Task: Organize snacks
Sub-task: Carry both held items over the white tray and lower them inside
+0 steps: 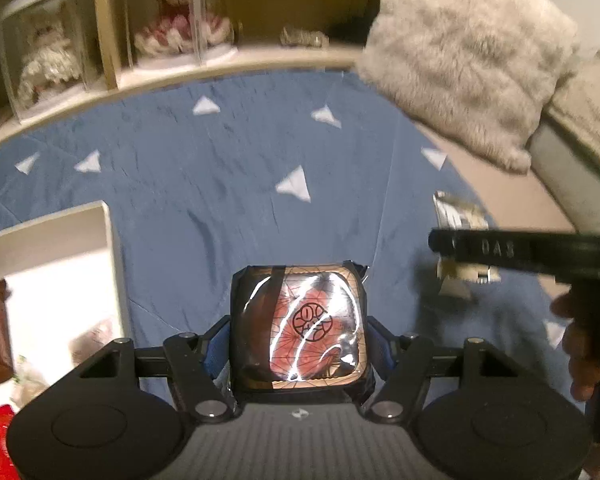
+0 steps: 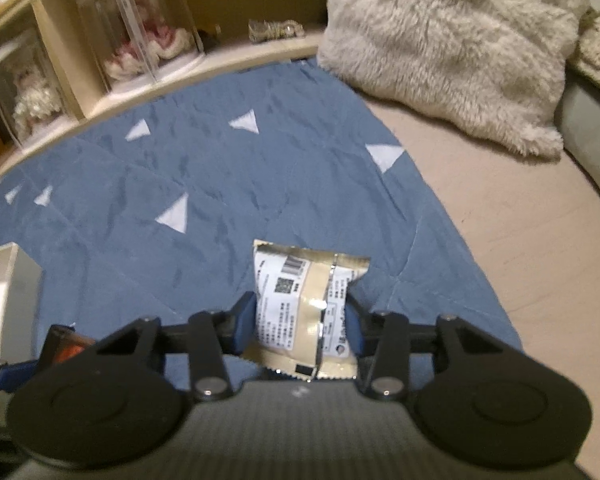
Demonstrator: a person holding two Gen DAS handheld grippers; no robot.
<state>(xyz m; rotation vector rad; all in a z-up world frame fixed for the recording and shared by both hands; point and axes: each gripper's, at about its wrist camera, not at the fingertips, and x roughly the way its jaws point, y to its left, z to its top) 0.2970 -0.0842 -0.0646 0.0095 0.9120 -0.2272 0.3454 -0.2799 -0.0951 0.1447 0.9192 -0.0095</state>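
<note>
My left gripper [image 1: 299, 338] is shut on a black and red snack packet [image 1: 300, 326], held above the blue mat [image 1: 200, 184]. My right gripper [image 2: 300, 320] is shut on a cream and white snack packet [image 2: 306, 308] with a barcode, held above the mat's right part. The right gripper and its packet also show in the left wrist view [image 1: 516, 254] at the right. A white box [image 1: 60, 264] with several snacks inside sits at the left; its corner shows in the right wrist view [image 2: 4, 280].
A wooden shelf [image 1: 180, 72] with clear doll cases [image 1: 40, 52] runs along the back. A fluffy cushion [image 1: 468, 52] leans at the back right beside a sofa edge [image 1: 572, 168]. Bare beige floor [image 2: 520, 240] lies right of the mat.
</note>
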